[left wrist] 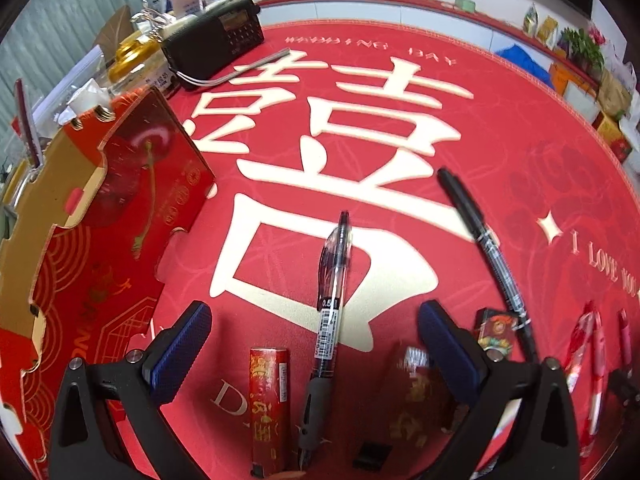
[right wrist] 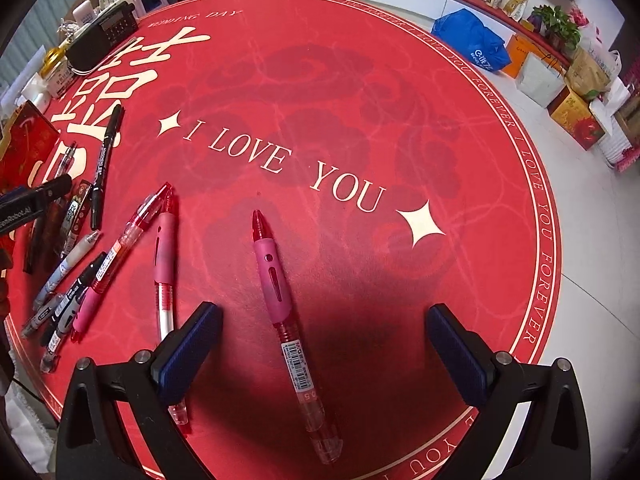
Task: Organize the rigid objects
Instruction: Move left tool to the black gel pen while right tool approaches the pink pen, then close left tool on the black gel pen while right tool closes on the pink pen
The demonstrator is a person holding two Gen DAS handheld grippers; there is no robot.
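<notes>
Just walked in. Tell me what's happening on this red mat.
A person is sorting pens with two handheld grippers. The left gripper is open, hovering over a black gel pen lying on the red mat, beside a red box. The right gripper is open too, straddling a pink-grip red pen. Neither pen is gripped yet; more pens lie scattered to the left.

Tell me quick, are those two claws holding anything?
Left gripper: open, empty, over a black pen.
Right gripper: open, empty, over a pink pen.
</notes>
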